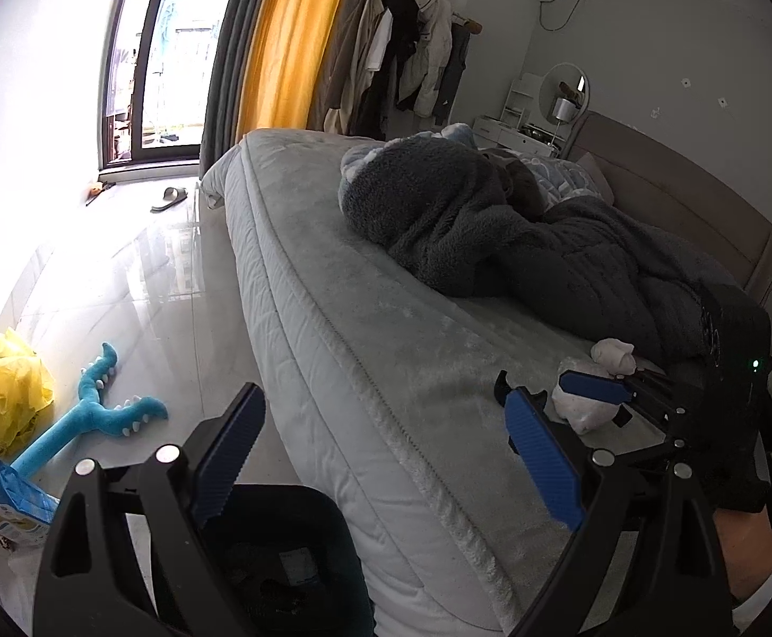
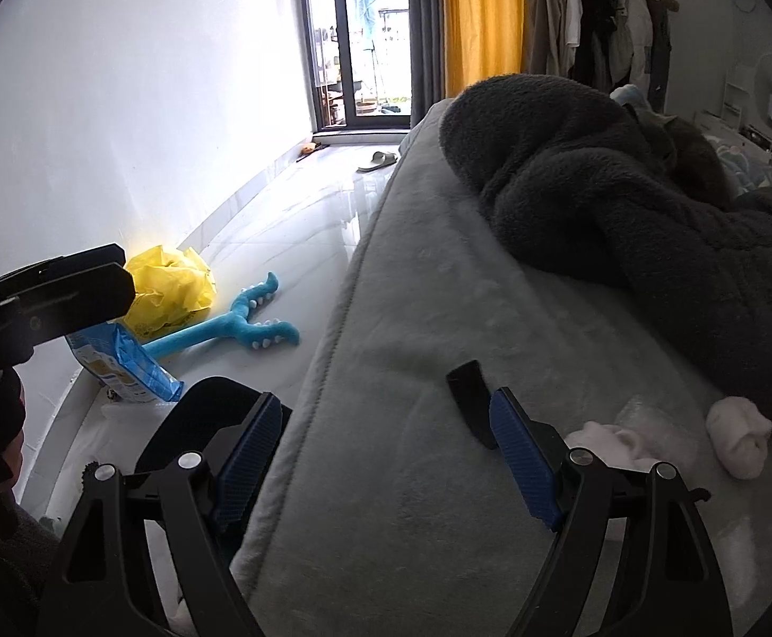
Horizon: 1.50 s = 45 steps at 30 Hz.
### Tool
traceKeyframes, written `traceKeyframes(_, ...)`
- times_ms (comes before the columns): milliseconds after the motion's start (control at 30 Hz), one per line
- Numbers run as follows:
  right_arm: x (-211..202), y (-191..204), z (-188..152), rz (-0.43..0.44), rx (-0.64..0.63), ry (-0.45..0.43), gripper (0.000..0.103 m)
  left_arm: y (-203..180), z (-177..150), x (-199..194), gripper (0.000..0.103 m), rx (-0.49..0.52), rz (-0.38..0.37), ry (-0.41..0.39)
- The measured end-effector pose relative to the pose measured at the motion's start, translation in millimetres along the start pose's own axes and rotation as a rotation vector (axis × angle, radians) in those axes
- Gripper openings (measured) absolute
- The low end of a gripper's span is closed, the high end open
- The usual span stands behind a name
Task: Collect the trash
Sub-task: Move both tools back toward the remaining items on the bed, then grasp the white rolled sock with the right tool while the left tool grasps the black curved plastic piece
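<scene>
Your left gripper [image 1: 386, 456] hangs with fingers [image 1: 542, 456] spread wide over the bed's [image 1: 386, 329] near corner; your right gripper [image 1: 561, 398] reaches the white crumpled tissue [image 1: 584, 409] there.

No text, brand or number could be read in either view. The blue package [image 2: 123, 366] on the floor, left of the right tongs [image 2: 386, 456], carried pale printed panels, but the printing was too small and blurred to make out. The yellow plastic bag [image 2: 171, 294] beyond it showed dark markings along its lower edge, seen also in the left wrist view [image 1: 1, 398] to the left of the left tongs [image 1: 386, 456]; these too were illegible. The black device at the far left edge of the right wrist view bore a faint strip of lettering that could not be deciphered.
</scene>
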State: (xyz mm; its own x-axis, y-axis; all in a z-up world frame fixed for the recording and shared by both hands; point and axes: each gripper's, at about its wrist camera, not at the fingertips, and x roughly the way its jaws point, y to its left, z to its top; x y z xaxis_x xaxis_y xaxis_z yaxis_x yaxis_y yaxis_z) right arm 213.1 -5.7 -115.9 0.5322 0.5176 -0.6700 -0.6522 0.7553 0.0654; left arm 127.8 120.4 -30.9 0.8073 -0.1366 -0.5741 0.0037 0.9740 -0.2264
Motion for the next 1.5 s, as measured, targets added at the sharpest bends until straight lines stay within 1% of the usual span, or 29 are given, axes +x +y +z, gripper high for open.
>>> traceKeyframes(133,-5.6,-19.3,-6.4,-0.032,0.02,-0.013,0.082,-13.1,-1.9,11.1,0.093,0.019,-0.008,0.01)
traceKeyframes(300,-3.3,-47.6,-18.9,-0.075,0.049,0.005,0.082,-26.1,-3.2,25.8,0.093,0.019,-0.021,0.034)
traceKeyframes(533,-0.8,-75.0,-33.4,-0.087,0.091,0.026,0.082,-44.1,-3.3,41.6,0.093,0.047,-0.034,0.059)
traceKeyframes(700,-0.6,-86.7,-32.3,-0.099,0.094,0.037,0.081,-55.1,-3.7,58.9,0.093,0.07,-0.039,0.076)
traceKeyframes(767,0.4,-89.7,-31.9,-0.104,0.092,0.046,0.076,-57.3,-2.7,64.8,0.093,0.072,-0.045,0.078)
traceKeyframes(867,1.9,-92.9,-32.7,-0.12,0.081,0.06,0.071,-60.9,-2.4,74.1,0.093,0.079,-0.061,0.085)
traceKeyframes(967,5.0,-101.5,-33.0,-0.137,0.075,0.076,0.064,-63.2,-2.3,80.0,0.093,0.086,-0.085,0.086)
traceKeyframes(1033,6.4,-106.4,-33.9,-0.155,0.068,0.088,0.056,-65.1,-2.5,84.9,0.093,0.087,-0.111,0.087)
traceKeyframes(1067,6.9,-108.0,-34.6,-0.165,0.062,0.094,0.054,-66.3,-3.0,86.2,0.093,0.088,-0.121,0.088)
traceKeyframes(1133,7.3,-112.6,-35.6,-0.177,0.062,0.1,0.043,-71.2,-3.9,90.2,0.093,0.105,-0.134,0.091)
traceKeyframes(1233,5.4,-120.3,-35.3,-0.175,0.071,0.102,0.035,-79.5,-4.3,99.4,0.093,0.13,-0.136,0.107)
traceKeyframes(1333,3.9,-125.8,-33.9,-0.167,0.075,0.098,0.032,-85.4,-6.5,109.1,0.093,0.137,-0.148,0.133)
traceKeyframes(1400,1.4,-127.9,-33.8,-0.156,0.08,0.091,0.032,-89.2,-8.8,113.6,0.093,0.149,-0.15,0.147)
traceKeyframes(1500,-8.1,-131.5,-33.1,-0.122,0.105,0.054,0.032,-96.0,-12.4,120.3,0.093,0.172,-0.146,0.167)
